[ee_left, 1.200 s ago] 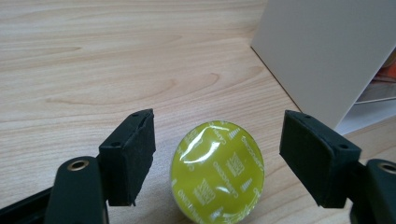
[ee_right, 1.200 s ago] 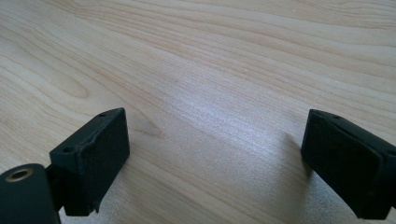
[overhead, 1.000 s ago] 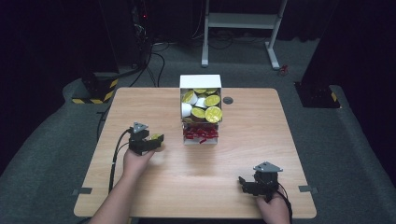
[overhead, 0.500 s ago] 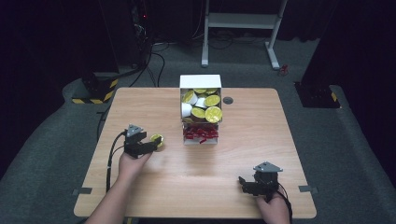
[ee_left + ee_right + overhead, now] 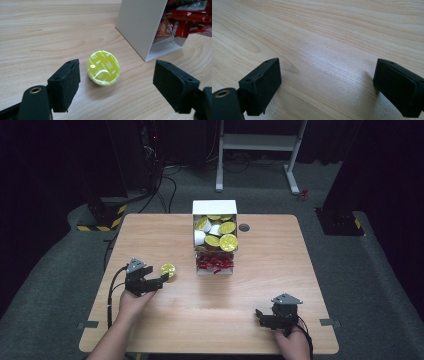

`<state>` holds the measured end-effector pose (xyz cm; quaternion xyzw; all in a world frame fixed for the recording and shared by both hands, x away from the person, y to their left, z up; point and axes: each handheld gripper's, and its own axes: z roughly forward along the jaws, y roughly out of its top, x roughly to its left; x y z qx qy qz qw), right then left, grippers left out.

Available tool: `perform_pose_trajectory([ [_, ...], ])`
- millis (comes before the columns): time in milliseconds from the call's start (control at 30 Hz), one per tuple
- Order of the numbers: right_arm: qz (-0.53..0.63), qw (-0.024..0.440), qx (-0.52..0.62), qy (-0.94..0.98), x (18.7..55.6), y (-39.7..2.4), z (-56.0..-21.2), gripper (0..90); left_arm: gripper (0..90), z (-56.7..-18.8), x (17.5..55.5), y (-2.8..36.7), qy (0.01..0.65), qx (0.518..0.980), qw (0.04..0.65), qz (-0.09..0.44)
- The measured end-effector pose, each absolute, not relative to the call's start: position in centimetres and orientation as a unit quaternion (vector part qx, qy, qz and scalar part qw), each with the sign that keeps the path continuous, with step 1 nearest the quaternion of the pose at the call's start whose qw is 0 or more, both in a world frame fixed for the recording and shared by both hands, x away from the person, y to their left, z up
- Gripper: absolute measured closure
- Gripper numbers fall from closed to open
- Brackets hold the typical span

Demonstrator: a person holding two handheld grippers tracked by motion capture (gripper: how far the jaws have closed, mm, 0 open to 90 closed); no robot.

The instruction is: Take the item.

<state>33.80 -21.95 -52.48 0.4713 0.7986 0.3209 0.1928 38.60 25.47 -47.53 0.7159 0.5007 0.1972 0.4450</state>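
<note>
**Yellow pod down on the table, left jaws off it**

Wood tabletop (image 5: 165, 330), high view: the left gripper (image 5: 161, 281) has drawn back toward the near-left over the past second, and the pod (image 5: 168, 270) it carried in its jaws a second ago now lies on the table just past its tips. The box (image 5: 215, 236) of pods stands mid-table, well apart from the right gripper (image 5: 263, 316), which has not moved.

Left gripper view: jaws spread wide, the pod (image 5: 103, 67) between them but touching neither — closer to the left jaw. It rests tilted, foil face toward the camera, near the box's white wall (image 5: 140, 25).

Right gripper view: jaws wide apart over bare wood, holding nothing.

My reading — one pod taken out and set down; release looks done.
</note>
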Motion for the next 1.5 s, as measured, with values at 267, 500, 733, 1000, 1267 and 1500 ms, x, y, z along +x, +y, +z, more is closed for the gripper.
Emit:
perform_pose_trajectory([
  [267,0.321,0.193,0.471,0.799,33.8,-22.0,-52.5,7.9,17.9,-47.7,36.7,26.4,0.493,0.722,0.443,0.199],
  [500,0.321,0.193,0.471,0.799,33.8,-22.0,-52.5,7.9,15.9,-48.2,35.1,27.6,0.492,0.727,0.437,0.193],
  [733,0.321,0.193,0.471,0.799,33.8,-22.0,-52.5,7.9,14.5,-49.1,33.3,28.7,0.493,0.740,0.414,0.193],
  [1000,0.321,0.192,0.473,0.798,33.8,-21.9,-52.5,7.9,11.8,-52.8,31.2,28.9,0.485,0.782,0.330,0.212],
  [1267,0.321,0.193,0.470,0.799,33.7,-22.0,-52.5,8.0,14.0,-53.0,30.9,28.9,0.491,0.775,0.333,0.218],
  [1500,0.323,0.192,0.470,0.799,33.7,-22.0,-52.5,8.2,11.7,-53.0,31.0,29.1,0.499,0.771,0.332,0.217],
])
